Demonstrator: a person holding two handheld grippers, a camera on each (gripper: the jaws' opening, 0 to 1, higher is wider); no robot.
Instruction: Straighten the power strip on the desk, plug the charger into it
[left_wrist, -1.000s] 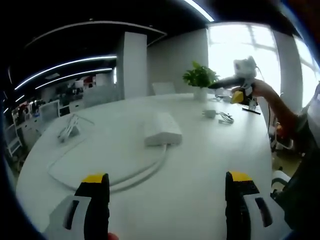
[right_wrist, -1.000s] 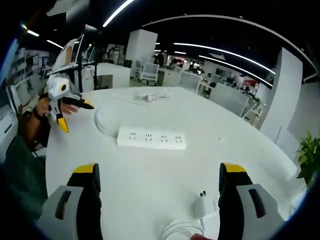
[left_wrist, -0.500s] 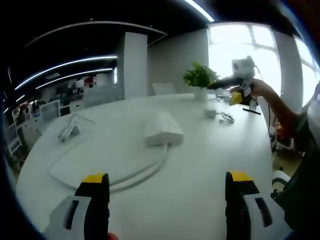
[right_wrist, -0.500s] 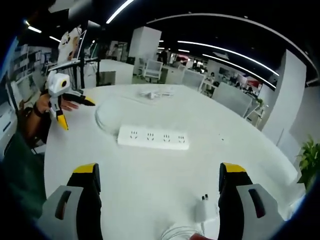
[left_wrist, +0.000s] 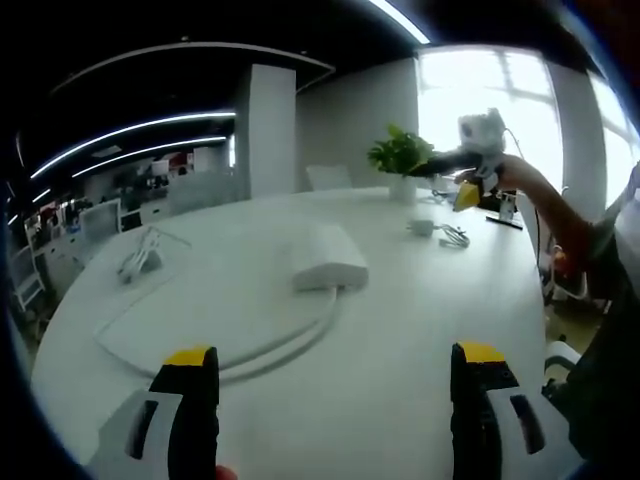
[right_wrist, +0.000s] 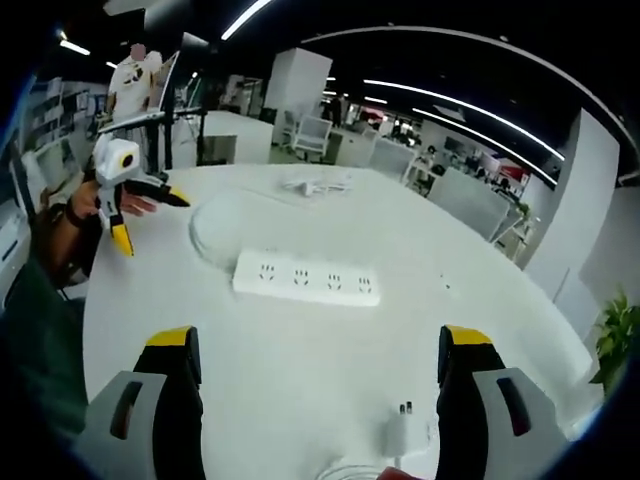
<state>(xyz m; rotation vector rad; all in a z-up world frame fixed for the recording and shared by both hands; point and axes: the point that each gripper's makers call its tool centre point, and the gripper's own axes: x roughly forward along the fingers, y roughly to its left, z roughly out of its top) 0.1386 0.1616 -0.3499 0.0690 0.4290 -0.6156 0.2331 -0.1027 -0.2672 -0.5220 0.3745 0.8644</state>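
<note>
A white power strip (right_wrist: 306, 279) lies across the round white desk (right_wrist: 300, 370), sockets up; in the left gripper view it is seen end-on (left_wrist: 328, 258), with its thick white cord (left_wrist: 280, 345) looping toward me. The white charger (right_wrist: 404, 432) lies between my right gripper's jaws near the bottom edge, its coiled cable just below; in the left gripper view the charger (left_wrist: 420, 228) lies far right. My right gripper (right_wrist: 317, 337) is open above the desk, also seen raised in a hand (left_wrist: 468, 170). My left gripper (left_wrist: 334, 355) is open and holds nothing, also seen at the desk's left (right_wrist: 125, 190).
A potted plant (left_wrist: 400, 155) stands at the desk's far edge. A small white cable bundle (right_wrist: 310, 186) lies beyond the strip, and the cord loop (right_wrist: 215, 225) curves at its left end. A person's arm (left_wrist: 560, 215) reaches in from the right.
My right gripper has risen and drawn back a little, so the charger sits lower in its view. The left gripper, power strip and charger have stayed put.
</note>
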